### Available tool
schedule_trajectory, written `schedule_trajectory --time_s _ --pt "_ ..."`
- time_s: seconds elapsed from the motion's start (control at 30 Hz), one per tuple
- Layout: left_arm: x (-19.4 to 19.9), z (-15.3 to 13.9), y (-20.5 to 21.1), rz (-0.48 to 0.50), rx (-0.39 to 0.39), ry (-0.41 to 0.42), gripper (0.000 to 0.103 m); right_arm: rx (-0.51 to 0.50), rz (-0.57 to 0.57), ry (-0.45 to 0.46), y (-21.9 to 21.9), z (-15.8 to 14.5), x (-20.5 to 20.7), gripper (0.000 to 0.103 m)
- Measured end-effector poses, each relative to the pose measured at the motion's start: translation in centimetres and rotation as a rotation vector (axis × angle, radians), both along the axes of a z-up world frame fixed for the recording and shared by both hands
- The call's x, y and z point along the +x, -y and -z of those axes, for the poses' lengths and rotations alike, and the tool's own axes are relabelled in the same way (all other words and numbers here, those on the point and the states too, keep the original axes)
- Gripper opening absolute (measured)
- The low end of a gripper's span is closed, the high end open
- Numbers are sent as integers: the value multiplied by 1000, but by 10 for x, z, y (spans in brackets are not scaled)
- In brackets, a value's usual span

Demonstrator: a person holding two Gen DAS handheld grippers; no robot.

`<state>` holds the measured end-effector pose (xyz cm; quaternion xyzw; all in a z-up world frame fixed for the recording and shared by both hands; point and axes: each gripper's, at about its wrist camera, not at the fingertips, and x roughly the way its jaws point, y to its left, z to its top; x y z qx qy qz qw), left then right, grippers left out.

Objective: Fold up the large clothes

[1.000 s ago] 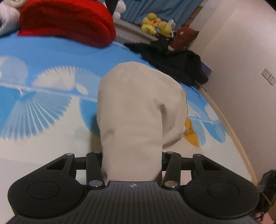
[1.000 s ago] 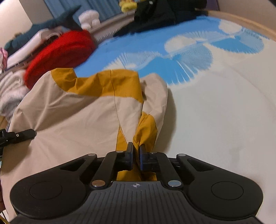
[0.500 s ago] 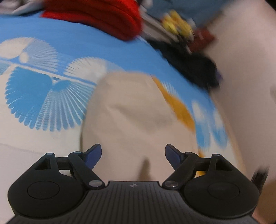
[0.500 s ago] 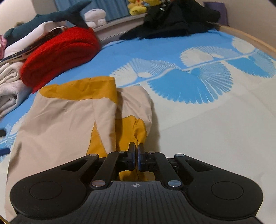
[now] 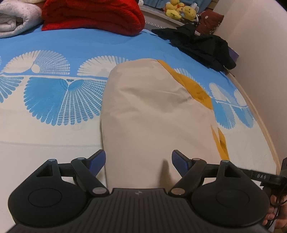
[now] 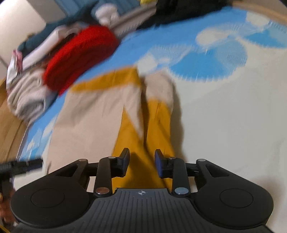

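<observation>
At far left on the blue-and-white fan-print bedspread [image 5: 53, 100] lie a rolled grey blanket [image 5: 16, 17] and a red knit [image 5: 93, 16]. The beige-and-mustard garment [image 5: 154, 114] lies folded mid-bed. Above its near edge the left gripper [image 5: 138, 162] stands wide apart, nothing clamped. The right gripper [image 6: 141, 162] has just been opening over the mustard panel, pads clear of it. Black clothes [image 5: 200, 44] lie far right. At right edge a black strap [image 5: 260, 176] carries small letters, unreadable.

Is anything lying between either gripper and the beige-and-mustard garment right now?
Nothing visible does. The left gripper stands open right over the beige-and-mustard garment; the right gripper, jaws just opening, has the mustard part below its pads. The red knit and black clothes lie farther up the bedspread, clear of the garment.
</observation>
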<state>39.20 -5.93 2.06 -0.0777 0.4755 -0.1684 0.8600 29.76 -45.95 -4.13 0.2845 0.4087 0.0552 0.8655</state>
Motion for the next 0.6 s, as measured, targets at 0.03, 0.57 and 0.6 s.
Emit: schedule_trajectory --time_s 0.03,0.57,0.6 --pt "0 0 1 7 12 -3 85 -7 -25 -21 -4 3 0 33" --pt "-10 8 16 131 168 -79 89 -150 -130 -105 -12 9 -22 0" --pt "-13 8 15 154 167 -54 89 -158 -125 -103 -14 8 -22 0"
